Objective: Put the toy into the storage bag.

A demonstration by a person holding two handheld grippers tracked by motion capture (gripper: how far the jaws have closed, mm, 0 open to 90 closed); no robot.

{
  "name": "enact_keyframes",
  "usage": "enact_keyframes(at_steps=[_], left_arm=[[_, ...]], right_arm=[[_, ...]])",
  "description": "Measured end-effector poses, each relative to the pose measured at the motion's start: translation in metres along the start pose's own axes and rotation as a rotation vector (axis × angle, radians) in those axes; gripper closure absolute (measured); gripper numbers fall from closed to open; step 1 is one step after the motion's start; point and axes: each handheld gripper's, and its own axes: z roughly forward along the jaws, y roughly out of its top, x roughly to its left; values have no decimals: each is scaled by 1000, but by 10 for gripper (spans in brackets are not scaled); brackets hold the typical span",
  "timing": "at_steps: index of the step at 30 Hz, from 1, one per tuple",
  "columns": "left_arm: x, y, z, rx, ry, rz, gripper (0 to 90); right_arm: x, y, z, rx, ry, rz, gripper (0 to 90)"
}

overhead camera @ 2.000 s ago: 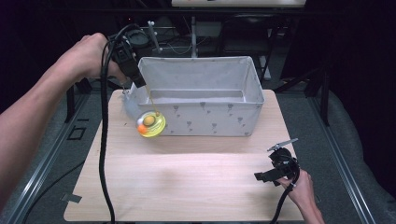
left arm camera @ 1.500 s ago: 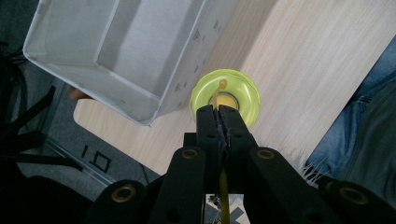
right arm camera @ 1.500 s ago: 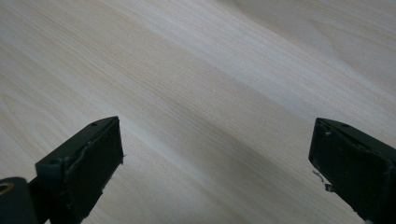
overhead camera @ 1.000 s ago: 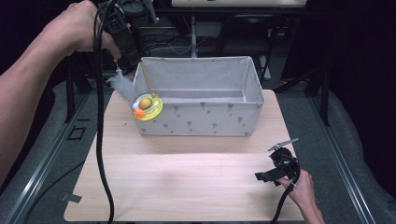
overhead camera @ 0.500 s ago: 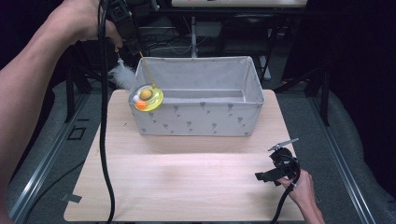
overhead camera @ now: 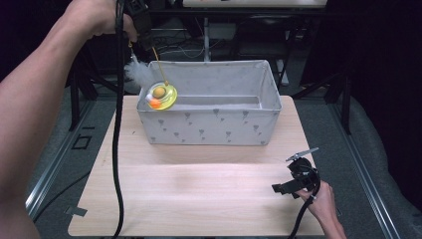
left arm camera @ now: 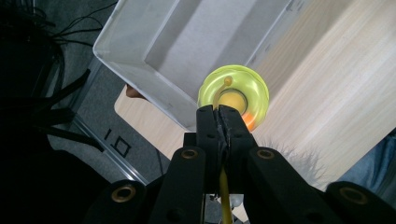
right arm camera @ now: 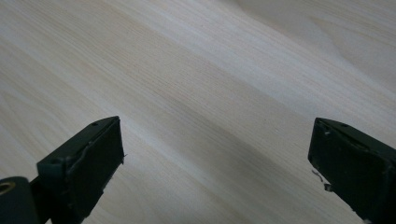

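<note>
A toy hangs from a thin yellow stick (left arm camera: 225,191): a yellow-green disc (overhead camera: 162,95) with an orange ball and a white feather tuft (overhead camera: 134,72). My left gripper (overhead camera: 147,42) is held high at the back left, shut on that stick. In the left gripper view the jaws (left arm camera: 217,112) are pressed together on the stick, and the disc (left arm camera: 233,91) dangles over the left rim of the grey fabric bin (overhead camera: 209,127). My right gripper (overhead camera: 288,175) rests low at the table's front right, open. Its jaws (right arm camera: 215,154) stand wide apart over bare wood.
The bin (left arm camera: 154,42) stands at the back middle of the light wooden table (overhead camera: 199,199), and its inside looks bare. A black cable (overhead camera: 117,149) trails down from the left gripper across the table's left side. Dark frames and cables lie behind the table.
The left hand has lifted the toy up and to the right, from in front of the bin's left corner to above its left rim. The right gripper has stayed put.
</note>
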Motion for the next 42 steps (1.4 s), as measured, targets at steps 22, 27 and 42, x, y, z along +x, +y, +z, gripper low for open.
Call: enact_keyframes(at_steps=[22, 27, 42], left_arm=[[23, 19, 14, -11, 48, -69, 882], [28, 22, 21, -10, 47, -90, 882], [40, 22, 57, -34, 34, -133, 882]], right_arm=[[-1, -1, 0, -4, 8, 8, 28], [-1, -1, 0, 2, 8, 3, 28], [-1, -2, 0, 2, 7, 3, 30]])
